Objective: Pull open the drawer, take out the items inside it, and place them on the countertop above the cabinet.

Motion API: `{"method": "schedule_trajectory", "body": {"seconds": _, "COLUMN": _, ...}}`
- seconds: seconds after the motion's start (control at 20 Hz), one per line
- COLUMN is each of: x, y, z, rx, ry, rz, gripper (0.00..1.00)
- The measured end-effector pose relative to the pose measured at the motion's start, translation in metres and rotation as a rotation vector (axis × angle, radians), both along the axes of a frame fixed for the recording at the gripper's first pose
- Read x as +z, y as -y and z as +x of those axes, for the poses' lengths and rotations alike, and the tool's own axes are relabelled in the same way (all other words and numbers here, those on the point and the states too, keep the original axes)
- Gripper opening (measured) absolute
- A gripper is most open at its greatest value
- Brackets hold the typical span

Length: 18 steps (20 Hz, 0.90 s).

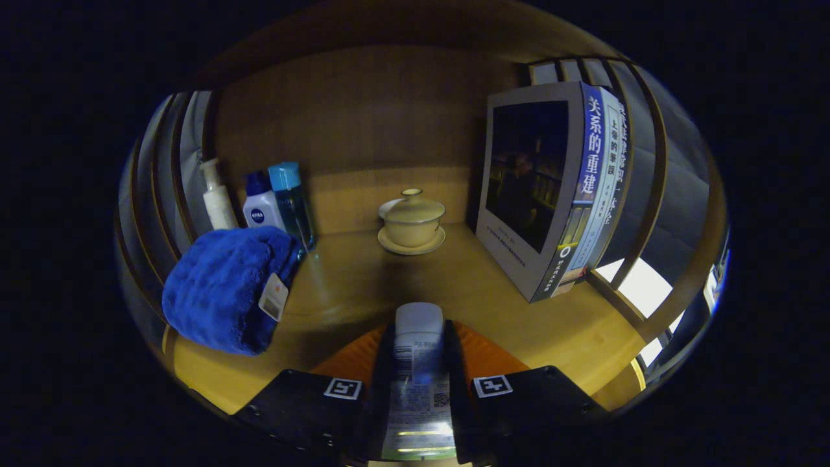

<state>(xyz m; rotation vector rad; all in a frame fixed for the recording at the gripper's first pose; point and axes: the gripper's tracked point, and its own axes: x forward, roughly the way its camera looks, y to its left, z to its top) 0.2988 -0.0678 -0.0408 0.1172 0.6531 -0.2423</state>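
Wood countertop (pixel 402 285), smooth with a soft sheen. Plush, nubby cloth towel (pixel 224 288) (paper tag on it). Glossy ceramic cup (pixel 412 224) and saucer. Slick plastic bottles (pixel 279 201). Books (pixel 551 188) in satiny paper covers. Gripper (pixel 418 363) fingers clamp a smooth plastic tube (pixel 418 370).

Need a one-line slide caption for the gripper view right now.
Tool shut on a white tube, held over the wooden countertop short of a lidded teacup, blue towel and books.
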Motion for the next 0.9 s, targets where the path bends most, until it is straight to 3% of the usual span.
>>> {"method": "schedule_trajectory", "body": {"seconds": 0.15, "x": -0.002, "y": -0.008, "z": 0.003, "rx": 0.05, "ry": 0.01, "rz": -0.009, "gripper": 0.53}}
{"method": "schedule_trajectory", "body": {"seconds": 0.4, "x": 0.0, "y": -0.019, "z": 0.0, "rx": 0.083, "ry": 0.021, "rz": -0.015, "gripper": 0.85}}
{"method": "schedule_trajectory", "body": {"seconds": 0.6, "x": 0.033, "y": -0.028, "z": -0.002, "rx": 0.126, "ry": 0.123, "rz": -0.035, "gripper": 1.0}}
{"method": "schedule_trajectory", "body": {"seconds": 0.9, "x": 0.133, "y": -0.024, "z": -0.046, "rx": 0.117, "ry": 0.335, "rz": -0.178, "gripper": 0.98}}
